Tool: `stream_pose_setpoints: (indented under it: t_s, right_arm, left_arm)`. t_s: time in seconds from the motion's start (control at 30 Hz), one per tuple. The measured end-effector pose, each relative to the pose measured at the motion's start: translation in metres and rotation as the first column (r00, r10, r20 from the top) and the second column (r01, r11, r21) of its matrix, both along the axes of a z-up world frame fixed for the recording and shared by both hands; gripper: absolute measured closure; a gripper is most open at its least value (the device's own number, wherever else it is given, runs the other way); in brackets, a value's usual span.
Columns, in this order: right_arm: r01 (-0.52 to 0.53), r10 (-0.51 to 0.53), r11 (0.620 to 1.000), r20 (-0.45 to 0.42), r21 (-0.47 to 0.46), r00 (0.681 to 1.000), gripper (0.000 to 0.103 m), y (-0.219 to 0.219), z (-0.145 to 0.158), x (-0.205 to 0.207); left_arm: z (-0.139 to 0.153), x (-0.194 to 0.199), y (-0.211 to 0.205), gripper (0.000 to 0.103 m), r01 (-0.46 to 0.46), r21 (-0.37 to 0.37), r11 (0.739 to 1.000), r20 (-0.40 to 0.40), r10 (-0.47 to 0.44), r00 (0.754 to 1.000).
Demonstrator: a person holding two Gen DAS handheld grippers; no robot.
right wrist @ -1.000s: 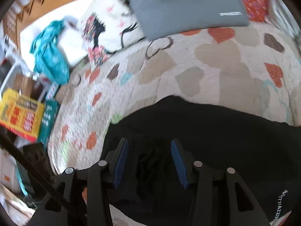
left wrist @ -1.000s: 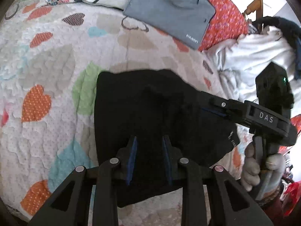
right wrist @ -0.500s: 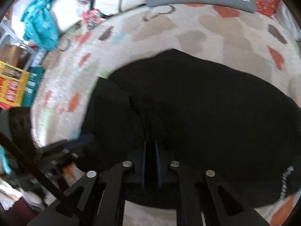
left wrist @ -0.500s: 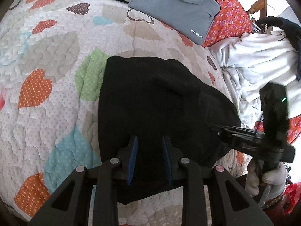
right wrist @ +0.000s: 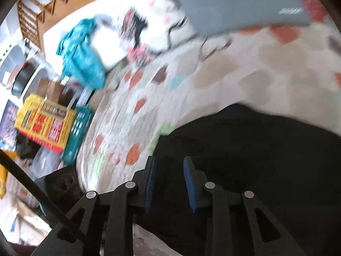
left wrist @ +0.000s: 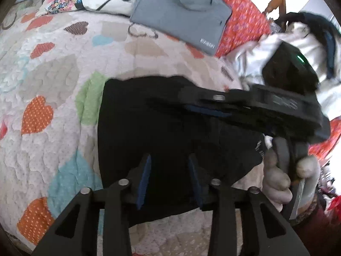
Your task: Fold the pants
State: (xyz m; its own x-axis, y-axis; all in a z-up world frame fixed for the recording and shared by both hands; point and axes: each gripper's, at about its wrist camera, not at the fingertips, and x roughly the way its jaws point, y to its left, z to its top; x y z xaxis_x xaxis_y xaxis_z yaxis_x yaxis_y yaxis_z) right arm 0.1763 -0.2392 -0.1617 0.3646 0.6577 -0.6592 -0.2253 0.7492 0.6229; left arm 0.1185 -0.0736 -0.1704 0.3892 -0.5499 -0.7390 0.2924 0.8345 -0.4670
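Black pants, folded into compact rectangle, flat on heart-patterned quilt.

Colours on the bed

Black pants on a white quilt with orange, green, teal and tan hearts; grey folded garment; red floral cloth; tongs black with blue pads.

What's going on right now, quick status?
Left gripper and right gripper: jaws just opened, gripping nothing. Black fabric pants folded on heart-patterned quilt. Nothing in the way.
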Motion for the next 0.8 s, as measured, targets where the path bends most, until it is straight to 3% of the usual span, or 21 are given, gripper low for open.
stream_pose_setpoints:
  t_s: [0.07,0.13,0.17,0.2,0.27,0.3,0.53,0.67,0.73,0.8]
  right_arm:
    - [0.071,-0.075,0.996,-0.07,-0.06,0.995,0.074,-0.004,-0.024,0.008]
    - [0.139,-0.142,0.989,-0.078,-0.046,0.987,0.093,-0.018,-0.033,0.01]
    - [0.184,-0.188,0.981,-0.063,-0.064,0.98,0.095,-0.027,-0.03,0.007]
    - [0.215,-0.218,0.973,-0.033,-0.08,0.975,0.095,-0.033,-0.022,0.002]
    - [0.27,-0.265,0.95,0.052,-0.16,0.963,0.074,-0.036,-0.003,-0.008]
    - [0.279,-0.267,0.944,0.09,-0.175,0.959,0.071,-0.038,0.006,-0.013]
    - [0.222,-0.214,0.963,0.069,-0.155,0.974,0.07,-0.029,0.013,-0.042]
    - [0.195,-0.183,0.932,0.071,-0.304,0.981,0.07,-0.015,0.002,-0.054]
    - [0.141,-0.148,0.91,0.013,-0.389,0.989,0.07,-0.006,-0.018,-0.055]
    - [0.151,-0.154,0.909,0.025,-0.387,0.988,0.07,-0.007,-0.022,-0.056]
  left_arm:
    - [-0.007,0.002,-0.002,0.068,0.002,0.029,1.0,-0.024,-0.001,1.0]
    - [-0.005,0.003,-0.001,0.068,-0.001,0.015,1.0,-0.022,0.002,1.0]
    - [-0.002,0.003,0.0,0.067,-0.002,0.011,1.0,-0.013,0.002,1.0]
    - [0.001,0.002,0.001,0.067,-0.007,0.018,1.0,-0.001,0.007,1.0]
    - [0.002,0.002,0.003,0.064,-0.02,0.043,0.999,0.014,0.02,1.0]
    - [0.002,0.002,0.002,0.064,-0.023,0.057,0.998,0.012,0.022,1.0]
    - [0.001,0.0,0.001,0.064,-0.043,0.107,0.993,0.032,0.04,0.999]
    - [-0.001,0.003,0.007,0.063,-0.064,0.106,0.992,0.016,0.063,0.998]
    - [-0.003,0.004,0.007,0.063,-0.064,0.11,0.992,0.007,0.064,0.998]
    - [-0.001,0.003,0.005,0.063,-0.063,0.119,0.991,0.015,0.061,0.998]
